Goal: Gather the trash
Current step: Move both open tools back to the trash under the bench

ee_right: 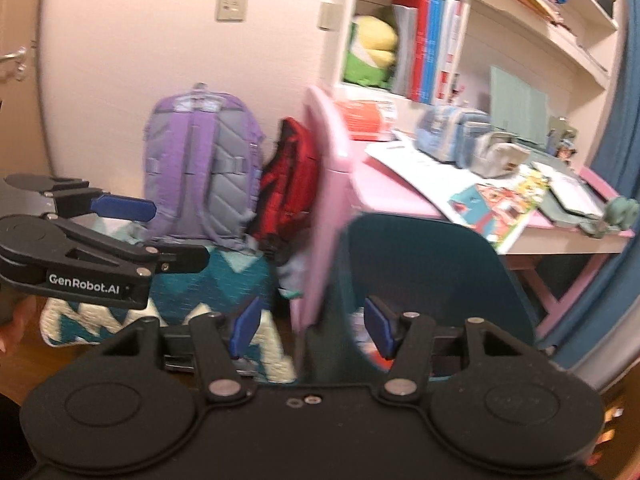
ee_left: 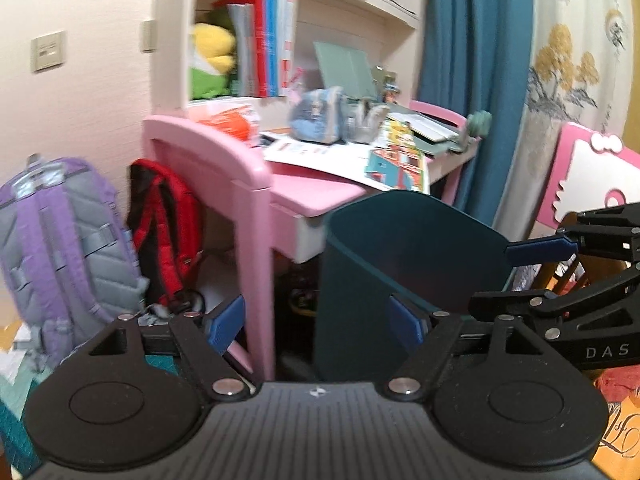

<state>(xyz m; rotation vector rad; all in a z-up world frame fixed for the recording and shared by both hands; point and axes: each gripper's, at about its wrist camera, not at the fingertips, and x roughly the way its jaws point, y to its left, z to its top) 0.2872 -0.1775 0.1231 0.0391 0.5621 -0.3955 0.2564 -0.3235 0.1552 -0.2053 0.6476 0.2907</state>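
Both the left gripper [ee_left: 316,322] and right gripper [ee_right: 310,328] are spread and empty; the tall dark-teal plastic bin [ee_left: 400,264] stands just beyond their fingertips, perhaps already loaded; next, seek more trash

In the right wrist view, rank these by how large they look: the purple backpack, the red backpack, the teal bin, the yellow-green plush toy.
1. teal bin, though nearness to the camera inflates it
2. purple backpack
3. red backpack
4. yellow-green plush toy

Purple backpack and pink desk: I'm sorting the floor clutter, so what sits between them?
A red backpack, beside the desk's side panel, with the purple backpack on its other side. Both wrist views show it.
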